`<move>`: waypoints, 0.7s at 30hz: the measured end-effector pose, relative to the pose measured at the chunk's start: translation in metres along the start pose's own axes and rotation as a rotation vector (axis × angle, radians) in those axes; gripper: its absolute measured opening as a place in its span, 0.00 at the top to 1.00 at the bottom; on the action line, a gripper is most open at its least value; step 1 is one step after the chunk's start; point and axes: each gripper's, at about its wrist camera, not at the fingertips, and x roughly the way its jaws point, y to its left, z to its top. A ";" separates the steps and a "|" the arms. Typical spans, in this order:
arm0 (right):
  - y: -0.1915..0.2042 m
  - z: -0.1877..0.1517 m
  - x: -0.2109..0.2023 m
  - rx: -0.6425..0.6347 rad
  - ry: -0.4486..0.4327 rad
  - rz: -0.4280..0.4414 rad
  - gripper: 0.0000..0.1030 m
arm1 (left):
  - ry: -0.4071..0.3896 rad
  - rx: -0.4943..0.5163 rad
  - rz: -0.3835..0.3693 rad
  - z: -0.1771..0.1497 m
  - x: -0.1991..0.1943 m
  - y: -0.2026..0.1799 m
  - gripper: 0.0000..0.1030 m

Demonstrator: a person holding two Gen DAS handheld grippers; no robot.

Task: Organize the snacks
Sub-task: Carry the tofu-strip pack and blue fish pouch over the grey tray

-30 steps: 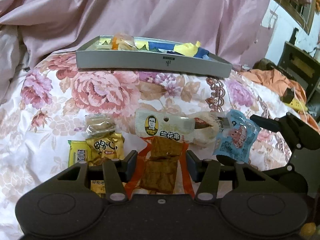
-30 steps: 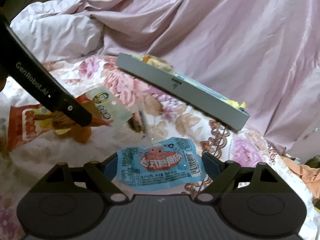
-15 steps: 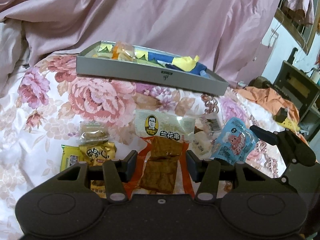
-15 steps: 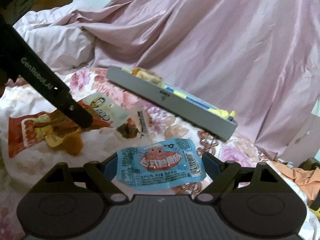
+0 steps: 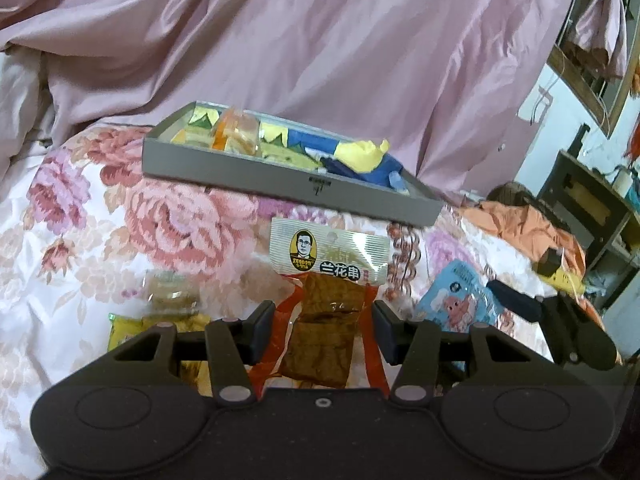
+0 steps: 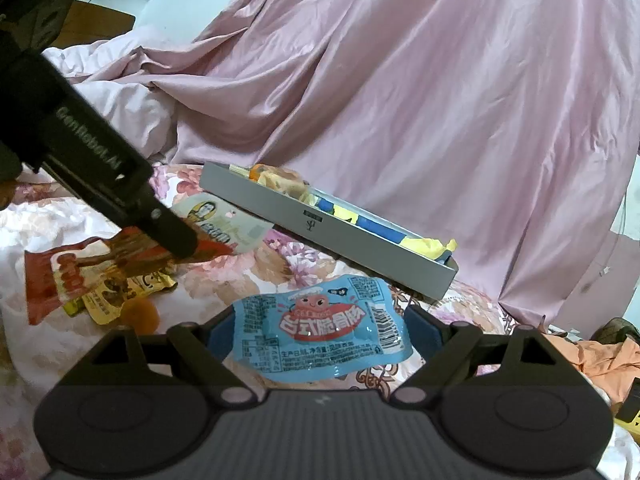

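The left wrist view shows the left claw (image 5: 323,330) squeezing one long snack pack (image 5: 326,300). The pack has a white top with a face on it, red edges and brown pieces inside, and it sticks out past the claw tips, held up over the flowered bed cover (image 5: 188,224). Behind it lies one flat gray tray (image 5: 280,178) on the bed. The tray holds several snacks in yellow, orange and blue wrappers; they overlap, so I cannot count them well. Down on the left of the claw lie two or three small yellow and brown packs (image 5: 168,312), partly hidden.

In the right wrist view, the right claw (image 6: 320,330) is wide apart and pinches one blue snack bag (image 6: 320,328) by its two side edges. The bag has a pink cartoon face and hangs above the bed. One big pink sheet (image 6: 400,100) is piled up behind the tray. One orange cloth (image 6: 600,360) lies at the far right.
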 end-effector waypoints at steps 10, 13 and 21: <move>-0.035 0.042 0.028 0.111 -0.065 -0.008 0.13 | -0.094 -0.037 -0.011 0.066 0.033 -0.004 0.47; -0.051 0.055 0.049 0.129 -0.079 -0.018 0.13 | -0.119 -0.049 -0.009 0.093 0.049 -0.002 0.47; -0.089 0.080 0.128 0.252 -0.067 -0.041 0.13 | -0.137 -0.052 0.023 0.147 0.106 0.008 0.47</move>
